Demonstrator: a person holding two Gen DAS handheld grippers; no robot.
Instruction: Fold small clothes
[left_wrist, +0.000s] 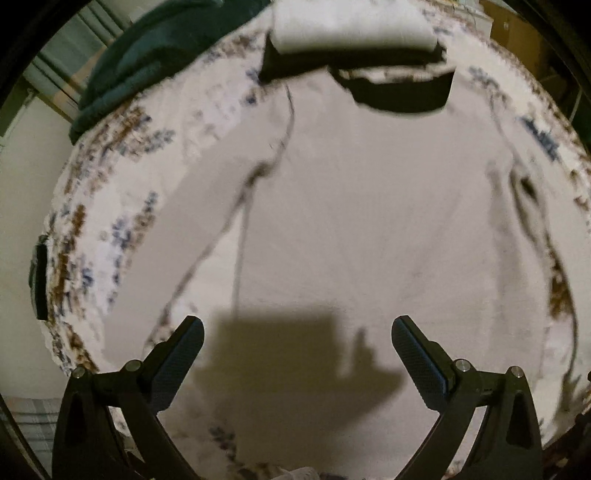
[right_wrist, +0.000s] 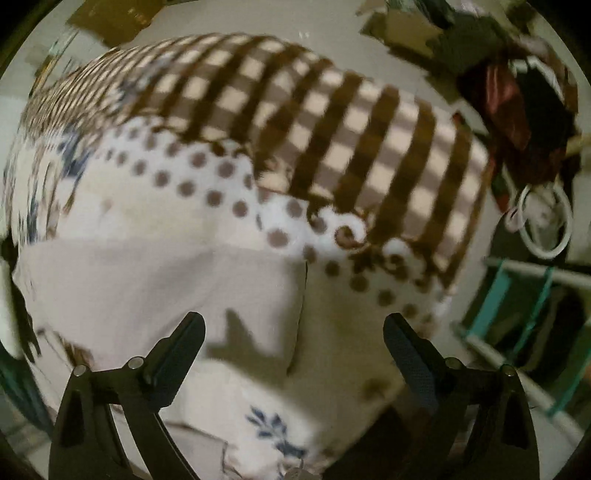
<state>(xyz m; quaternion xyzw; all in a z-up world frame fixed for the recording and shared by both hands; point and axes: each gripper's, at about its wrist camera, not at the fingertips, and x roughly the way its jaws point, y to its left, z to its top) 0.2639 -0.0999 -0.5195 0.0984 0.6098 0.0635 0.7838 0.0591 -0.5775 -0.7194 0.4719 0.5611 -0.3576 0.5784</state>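
Both grippers spread wide, nothing between the fingers. Left gripper (left_wrist: 297, 334) hangs above and apart from a pale shirt (left_wrist: 351, 221), pointing down at its lower part w/ its shadow cast on the cloth just ahead of the tips. Shirt lies flat, spread out on a floral-print blanket (left_wrist: 110, 206); left sleeve angles out along the body, dark collar (left_wrist: 402, 92) at the far end. Past the collar, a folded white garment (left_wrist: 351, 26) sits on something dark, exact item can't tell. Far left, a dark green cloth (left_wrist: 147, 55) bunched at the blanket's edge.

Right gripper (right_wrist: 293, 334) likewise held over the bed, tilted, above one edge of the pale shirt (right_wrist: 147, 288); shadow falls on the fabric between the tips. Beyond that, a polka-dot cloth (right_wrist: 207, 177), then a brown checked blanket (right_wrist: 332, 140) farther back. Right side, off the bed: a teal-and-white rack (right_wrist: 517, 295) and white rings (right_wrist: 543, 225); view blurred.
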